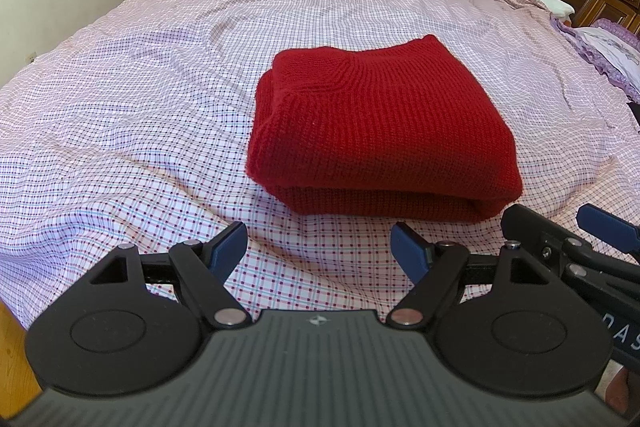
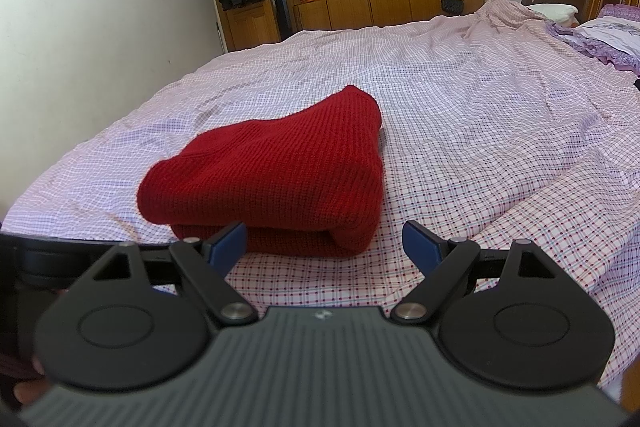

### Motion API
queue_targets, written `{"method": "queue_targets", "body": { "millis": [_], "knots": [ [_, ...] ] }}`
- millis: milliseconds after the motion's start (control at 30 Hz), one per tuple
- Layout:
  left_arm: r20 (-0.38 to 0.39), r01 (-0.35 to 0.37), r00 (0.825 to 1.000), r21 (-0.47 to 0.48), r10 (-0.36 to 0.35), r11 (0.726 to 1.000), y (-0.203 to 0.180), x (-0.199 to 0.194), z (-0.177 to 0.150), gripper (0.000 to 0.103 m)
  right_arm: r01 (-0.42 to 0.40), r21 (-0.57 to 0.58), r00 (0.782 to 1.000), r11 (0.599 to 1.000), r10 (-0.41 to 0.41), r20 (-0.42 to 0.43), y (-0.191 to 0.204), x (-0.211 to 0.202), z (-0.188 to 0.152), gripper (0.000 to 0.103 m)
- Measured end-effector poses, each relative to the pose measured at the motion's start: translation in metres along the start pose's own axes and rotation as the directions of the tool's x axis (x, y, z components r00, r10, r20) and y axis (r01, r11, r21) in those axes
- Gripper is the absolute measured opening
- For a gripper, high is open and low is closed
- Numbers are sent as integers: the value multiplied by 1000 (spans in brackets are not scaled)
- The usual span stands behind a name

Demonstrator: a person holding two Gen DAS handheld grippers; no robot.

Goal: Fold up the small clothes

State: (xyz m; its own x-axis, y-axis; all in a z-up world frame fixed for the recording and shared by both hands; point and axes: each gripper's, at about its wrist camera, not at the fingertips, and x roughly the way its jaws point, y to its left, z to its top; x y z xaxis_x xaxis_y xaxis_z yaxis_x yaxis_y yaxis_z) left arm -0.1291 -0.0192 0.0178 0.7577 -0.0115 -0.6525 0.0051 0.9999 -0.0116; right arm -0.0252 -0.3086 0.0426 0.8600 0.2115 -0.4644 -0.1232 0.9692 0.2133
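Covering the whole view, the checked bedsheet (image 1: 160, 99) carries the red knitted sweater (image 1: 380, 131) near the bed's near edge, folded into a thick block, likely finished, its long axis running toward the far edge, fold facing near. Left gripper (image 1: 318, 251) and right gripper (image 2: 324, 245) hover short of it, fingers spread, holding nothing.

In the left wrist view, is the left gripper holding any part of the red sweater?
No. The left gripper is open with only checked bedsheet between its fingers, and the folded red sweater lies apart, farther ahead.
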Motion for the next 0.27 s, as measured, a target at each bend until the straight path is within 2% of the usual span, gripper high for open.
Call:
{"method": "queue_targets", "body": {
  "millis": [267],
  "knots": [
    [-10, 2, 1000, -4, -2, 1000, 2, 1, -1, 83, -1, 0, 1000, 1000, 1, 0, 0, 0, 0, 86]
  ]
}}
